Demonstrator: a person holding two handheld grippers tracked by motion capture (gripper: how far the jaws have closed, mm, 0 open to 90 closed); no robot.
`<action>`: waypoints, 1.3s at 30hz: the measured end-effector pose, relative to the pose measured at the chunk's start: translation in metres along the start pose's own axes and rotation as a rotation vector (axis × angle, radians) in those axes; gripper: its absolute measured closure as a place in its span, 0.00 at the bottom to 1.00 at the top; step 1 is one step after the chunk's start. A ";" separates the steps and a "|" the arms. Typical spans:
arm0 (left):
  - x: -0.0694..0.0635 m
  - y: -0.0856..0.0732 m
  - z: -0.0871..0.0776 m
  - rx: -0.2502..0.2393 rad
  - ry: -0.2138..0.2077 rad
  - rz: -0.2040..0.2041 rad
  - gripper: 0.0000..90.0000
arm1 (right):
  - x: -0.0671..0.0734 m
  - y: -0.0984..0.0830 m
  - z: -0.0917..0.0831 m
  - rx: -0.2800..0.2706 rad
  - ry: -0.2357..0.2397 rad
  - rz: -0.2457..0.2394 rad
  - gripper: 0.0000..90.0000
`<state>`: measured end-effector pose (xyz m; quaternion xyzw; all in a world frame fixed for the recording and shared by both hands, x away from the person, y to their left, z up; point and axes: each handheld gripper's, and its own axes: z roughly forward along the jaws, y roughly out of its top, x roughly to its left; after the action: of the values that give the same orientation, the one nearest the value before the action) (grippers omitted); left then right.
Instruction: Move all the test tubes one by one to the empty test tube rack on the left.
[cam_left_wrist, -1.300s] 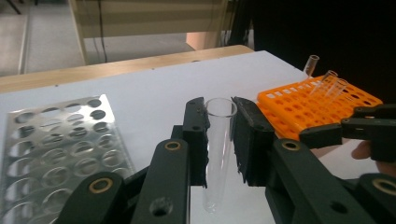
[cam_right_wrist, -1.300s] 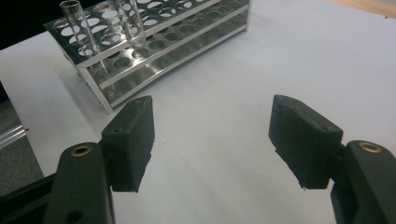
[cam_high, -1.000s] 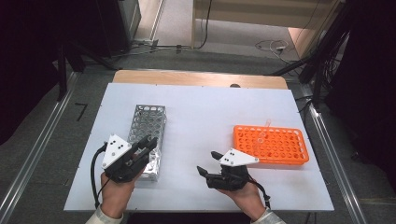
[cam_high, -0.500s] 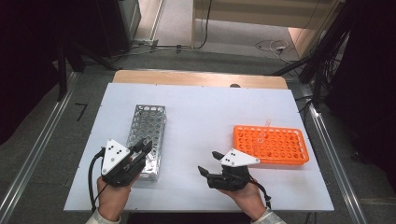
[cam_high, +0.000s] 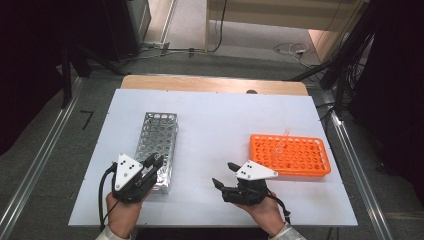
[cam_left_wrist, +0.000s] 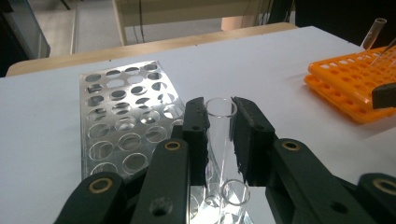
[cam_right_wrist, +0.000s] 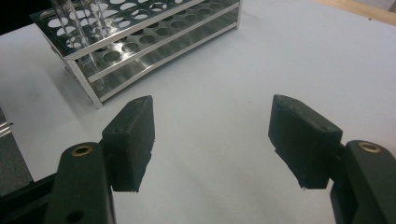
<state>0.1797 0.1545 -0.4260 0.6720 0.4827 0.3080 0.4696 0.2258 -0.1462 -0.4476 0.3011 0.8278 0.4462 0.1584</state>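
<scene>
My left gripper (cam_high: 154, 162) is shut on a clear glass test tube (cam_left_wrist: 219, 140), held upright over the near end of the metal tube rack (cam_high: 156, 135). The tube's lower end reaches into the rack, beside a second clear tube (cam_left_wrist: 235, 193) standing in a hole. In the right gripper view both tubes (cam_right_wrist: 84, 23) rise at the rack's (cam_right_wrist: 154, 37) near corner. My right gripper (cam_high: 224, 174) rests low over bare table right of the metal rack, open with nothing between its pads (cam_right_wrist: 212, 126). An orange tube rack (cam_high: 292, 155) lies at the right with one tube (cam_high: 284, 137) leaning in it.
The white table top (cam_high: 220, 120) has bare room between the two racks and behind them. A wooden strip (cam_high: 210, 84) runs along its far edge. Metal rails and cables lie on the floor around the table.
My left gripper has shifted slightly toward the table's near edge with the tube still in its jaws. The right gripper has stayed where it was.
</scene>
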 end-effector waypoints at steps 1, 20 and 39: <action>0.000 -0.001 0.001 0.003 0.002 0.002 0.83 | 0.000 0.000 0.000 0.000 0.000 -0.001 0.33; 0.002 -0.010 0.009 0.054 -0.020 -0.033 0.80 | 0.001 -0.001 0.001 0.007 0.000 -0.007 0.33; 0.011 -0.006 0.008 0.001 0.001 -0.104 0.22 | -0.028 -0.007 -0.027 -0.037 -0.082 0.055 0.33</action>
<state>0.1885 0.1626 -0.4348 0.6460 0.5175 0.2833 0.4844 0.2304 -0.1840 -0.4386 0.3387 0.8036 0.4528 0.1857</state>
